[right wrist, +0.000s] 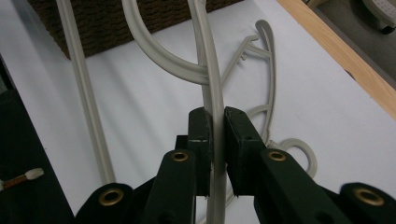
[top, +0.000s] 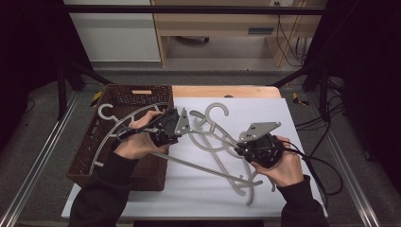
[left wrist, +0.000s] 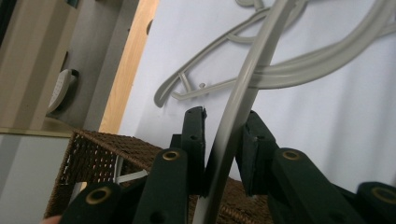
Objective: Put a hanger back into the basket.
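- We take the white sheet (top: 265, 118) on the table as our landmark; its near left corner is hidden under the wicker basket (top: 156, 177) and the person's sleeve.
- The wicker basket sits on the sheet's left edge. A grey hanger (top: 106, 113) lies in it, and only its hook and one curved arm are clear against the dark weave.
- Several more grey hangers lie tangled across the sheet's middle, and in the high view we cannot tell which arm belongs to which.
- The held hanger (top: 203, 165) stretches from over the basket to the sheet's near right part; both hands cover its ends there.
- The left gripper (left wrist: 223, 135) has the hanger's arm between its jaws; the left gripper view shows a small gap at one pad, so it stands slightly open.
- The right gripper (right wrist: 212, 126) is clamped on the hanger's arm, both pads pressed flat, as the right gripper view shows.
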Motion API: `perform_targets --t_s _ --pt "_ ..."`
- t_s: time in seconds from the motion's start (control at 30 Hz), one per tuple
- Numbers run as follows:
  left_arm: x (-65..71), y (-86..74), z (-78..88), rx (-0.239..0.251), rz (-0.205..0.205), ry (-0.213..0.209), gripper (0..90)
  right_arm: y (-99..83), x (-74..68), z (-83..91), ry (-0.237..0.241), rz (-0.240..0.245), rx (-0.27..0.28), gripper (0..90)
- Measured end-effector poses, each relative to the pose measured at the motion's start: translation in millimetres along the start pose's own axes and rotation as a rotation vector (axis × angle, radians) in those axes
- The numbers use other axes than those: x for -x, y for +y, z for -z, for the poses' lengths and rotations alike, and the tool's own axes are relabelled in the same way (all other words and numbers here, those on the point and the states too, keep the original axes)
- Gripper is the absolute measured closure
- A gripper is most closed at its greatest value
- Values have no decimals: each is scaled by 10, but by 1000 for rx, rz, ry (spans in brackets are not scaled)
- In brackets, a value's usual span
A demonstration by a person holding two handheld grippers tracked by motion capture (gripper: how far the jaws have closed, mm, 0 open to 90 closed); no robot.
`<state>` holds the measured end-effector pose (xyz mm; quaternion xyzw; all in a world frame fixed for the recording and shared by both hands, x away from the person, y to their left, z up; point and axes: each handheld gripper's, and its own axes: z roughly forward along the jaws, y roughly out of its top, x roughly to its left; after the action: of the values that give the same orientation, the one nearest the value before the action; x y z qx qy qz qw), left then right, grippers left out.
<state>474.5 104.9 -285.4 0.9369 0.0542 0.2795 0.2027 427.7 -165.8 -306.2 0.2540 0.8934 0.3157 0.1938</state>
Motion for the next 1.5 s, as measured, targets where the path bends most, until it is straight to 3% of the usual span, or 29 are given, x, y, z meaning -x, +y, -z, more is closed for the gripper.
perform_targets --t_s 0.3,0.47,0.8,1.1,1.37,1.5 --pt "74 1 38 9 -50 -42 790 -18 46 30 -32 9 -1 786" --pt "120 15 32 -13 -71 -76 808 -30 59 24 -37 24 -15 772" --pt "141 12 39 -12 -51 -90 813 -80 97 -8 -32 -17 1 719" --pt "53 -77 62 1 39 -43 814 -183 172 223 -144 -65 164 436" --pt "-80 -190 130 -4 171 46 814 -440 289 345 -226 -164 259 212" --pt "-156 -310 178 20 275 104 813 -573 308 353 -240 -197 284 164"
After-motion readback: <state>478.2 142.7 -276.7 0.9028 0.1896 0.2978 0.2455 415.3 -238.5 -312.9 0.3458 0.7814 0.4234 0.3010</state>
